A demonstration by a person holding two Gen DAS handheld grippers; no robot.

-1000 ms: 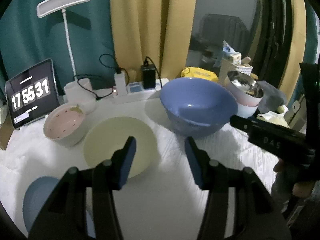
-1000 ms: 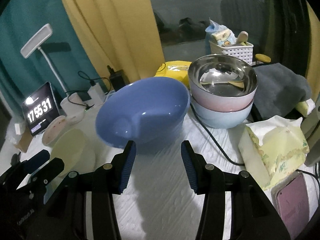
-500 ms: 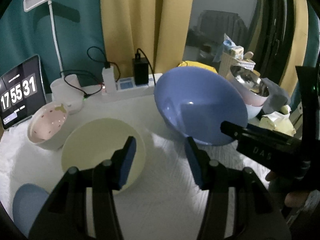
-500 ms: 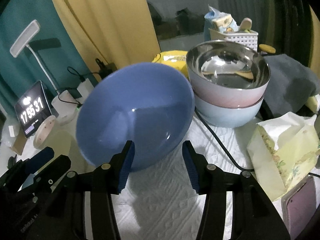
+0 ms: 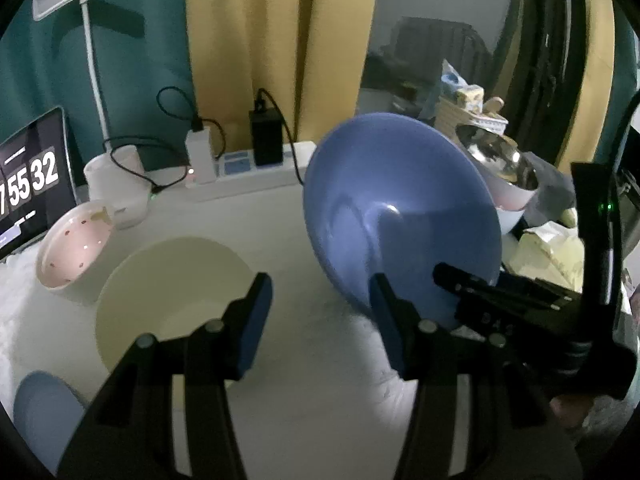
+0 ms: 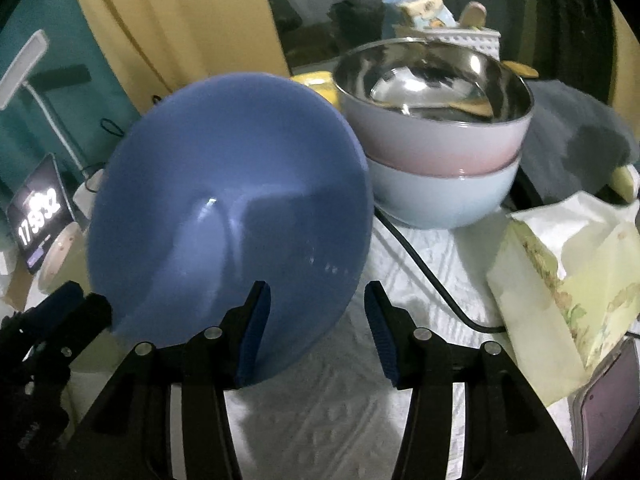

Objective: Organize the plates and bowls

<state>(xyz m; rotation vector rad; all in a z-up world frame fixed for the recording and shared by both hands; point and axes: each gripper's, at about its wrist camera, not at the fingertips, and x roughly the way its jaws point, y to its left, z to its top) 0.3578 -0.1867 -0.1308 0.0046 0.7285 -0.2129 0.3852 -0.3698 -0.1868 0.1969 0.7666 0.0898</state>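
Right wrist view: blue bowl (image 6: 228, 208) sits tipped on the worktop (image 6: 332, 392), its near rim just ahead of my right claw (image 6: 316, 332), fingers apart, gripping nothing. My left claw (image 5: 320, 320), also apart, hangs empty between it and the cream bowl (image 5: 172, 292)

- The left black two-finger gripper with blue pads (image 5: 320, 312) points forward and downward, its jaws parted, with nothing between the pads.
- The right black two-finger gripper with blue pads (image 6: 316, 332) also tilts downward, jaws parted about as wide; its pads press on nothing.
- In the left wrist view the right gripper reaches in from the right edge, with part of the person's hand (image 5: 568, 412) beneath it.
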